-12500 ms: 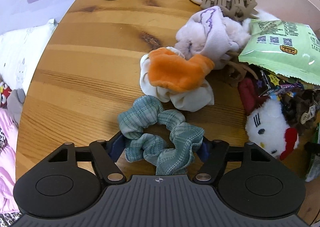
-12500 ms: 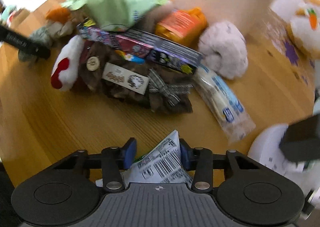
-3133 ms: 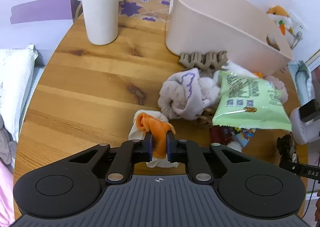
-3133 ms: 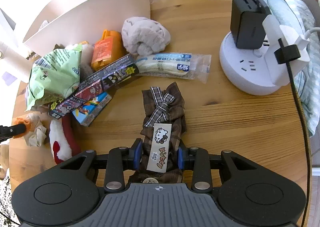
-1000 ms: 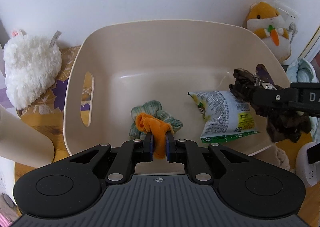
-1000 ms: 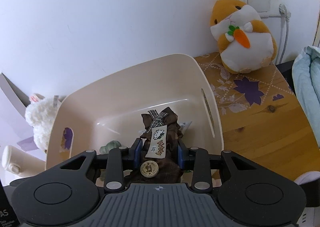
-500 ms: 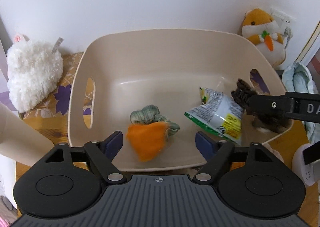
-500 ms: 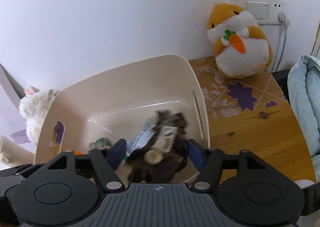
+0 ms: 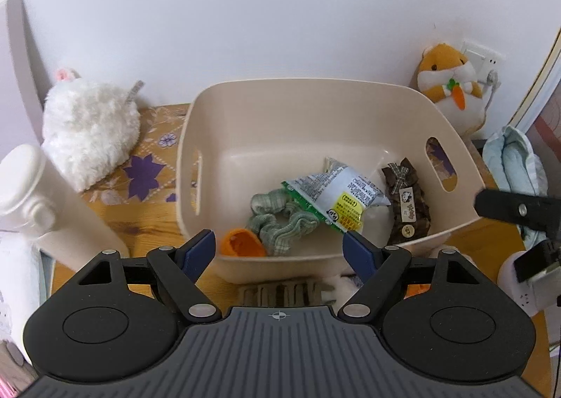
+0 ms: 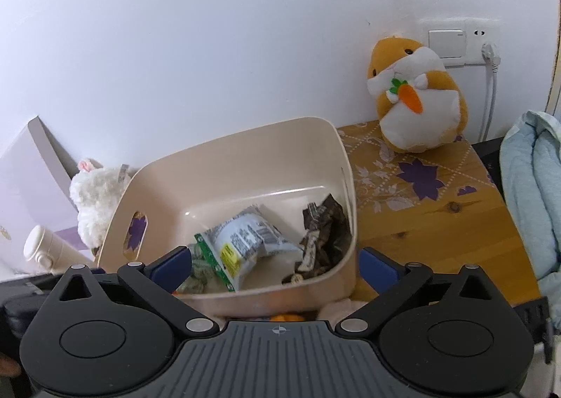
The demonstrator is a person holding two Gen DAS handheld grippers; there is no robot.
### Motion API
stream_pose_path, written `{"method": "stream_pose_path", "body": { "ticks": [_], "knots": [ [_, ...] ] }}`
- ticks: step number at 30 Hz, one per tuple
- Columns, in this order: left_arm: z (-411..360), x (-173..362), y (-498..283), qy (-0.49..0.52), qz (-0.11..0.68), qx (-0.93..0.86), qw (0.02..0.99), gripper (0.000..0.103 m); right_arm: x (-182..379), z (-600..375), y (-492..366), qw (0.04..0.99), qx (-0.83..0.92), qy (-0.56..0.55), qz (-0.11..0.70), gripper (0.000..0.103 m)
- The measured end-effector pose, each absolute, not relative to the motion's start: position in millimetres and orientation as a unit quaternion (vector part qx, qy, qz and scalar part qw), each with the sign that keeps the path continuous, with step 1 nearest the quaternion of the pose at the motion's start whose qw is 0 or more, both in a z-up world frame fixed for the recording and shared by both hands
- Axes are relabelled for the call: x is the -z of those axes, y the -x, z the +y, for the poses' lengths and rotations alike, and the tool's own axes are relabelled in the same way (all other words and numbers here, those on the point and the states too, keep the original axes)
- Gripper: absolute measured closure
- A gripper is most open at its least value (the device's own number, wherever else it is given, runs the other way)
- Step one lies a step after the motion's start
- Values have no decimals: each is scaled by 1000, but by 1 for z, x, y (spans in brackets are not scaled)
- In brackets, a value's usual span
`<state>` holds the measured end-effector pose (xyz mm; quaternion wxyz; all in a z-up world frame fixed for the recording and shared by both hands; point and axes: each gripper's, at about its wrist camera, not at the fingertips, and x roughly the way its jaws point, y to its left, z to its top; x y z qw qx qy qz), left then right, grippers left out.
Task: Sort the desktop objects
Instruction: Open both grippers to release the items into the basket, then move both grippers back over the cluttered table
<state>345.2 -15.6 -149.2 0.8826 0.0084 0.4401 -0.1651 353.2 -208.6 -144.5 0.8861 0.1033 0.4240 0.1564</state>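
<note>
Left wrist view: the left tool [image 9: 278, 251] stands open and empty above the bin [image 9: 350, 86], where the orange scrunchie [image 9: 242, 244] lies; the hair claw [image 9: 280, 294] on the table [image 9: 115, 222] sits just beneath, nearest this hand. The right tool [image 10: 277, 265], jaws opening with nothing between them, hangs over the brown bow [image 10: 326, 233] by the bin's right wall

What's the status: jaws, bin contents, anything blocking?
Left gripper open, empty. Right gripper jaws opening, nothing between. Orange scrunchie, brown bow, green scrunchie, snack packet lie in beige bin. Nothing blocking.
</note>
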Motion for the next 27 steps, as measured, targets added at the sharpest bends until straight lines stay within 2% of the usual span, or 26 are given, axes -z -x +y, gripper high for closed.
{"method": "stream_pose_path", "body": {
  "ticks": [6,14,27],
  "knots": [
    [10,152,-321,-8,446,149,883,22,151,-225,-323,890,-143,-64,429,0],
    [44,181,-280,-20,488,134,862,22,188,-259,-294,868,-112,-30,484,0],
    [73,216,-246,-17,545,115,831,22,211,-270,-289,845,-133,60,514,0]
  ]
}}
